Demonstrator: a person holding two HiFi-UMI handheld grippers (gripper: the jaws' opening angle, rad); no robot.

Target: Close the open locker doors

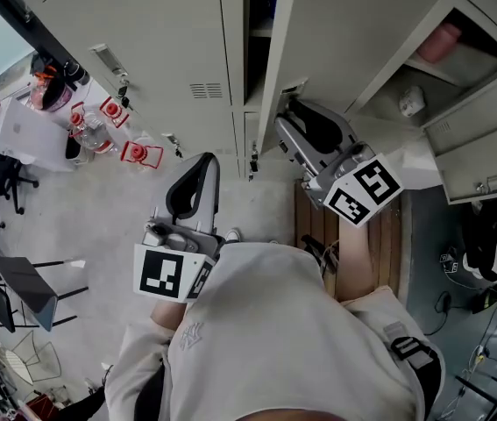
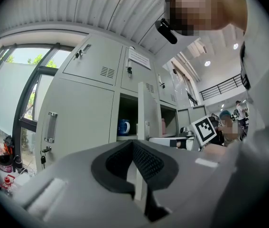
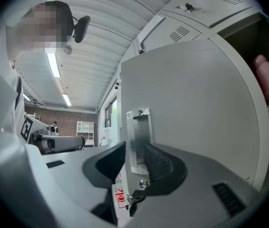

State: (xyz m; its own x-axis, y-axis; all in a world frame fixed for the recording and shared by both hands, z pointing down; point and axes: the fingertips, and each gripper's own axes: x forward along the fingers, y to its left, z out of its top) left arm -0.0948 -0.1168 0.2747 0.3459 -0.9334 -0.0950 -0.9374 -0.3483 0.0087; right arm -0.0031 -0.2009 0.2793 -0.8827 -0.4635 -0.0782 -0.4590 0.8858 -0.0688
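1 open locker door (image 3: 196, 94), handle (image 3: 138, 129) between parted right gripper (image 3: 133, 151) jaws, left gripper (image 2: 134, 146) jaws together

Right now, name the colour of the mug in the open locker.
The mug is blue; the left gripper view shows it best.

Pale grey sweatshirt (image 1: 274, 323), small print (image 1: 189, 334) near left sleeve; black strap (image 1: 410, 352). Left gripper (image 1: 202, 160), right gripper (image 1: 294, 112): grey bodies, black ribbed pads (image 2: 148, 163), black-and-white marker cubes (image 1: 173, 273).
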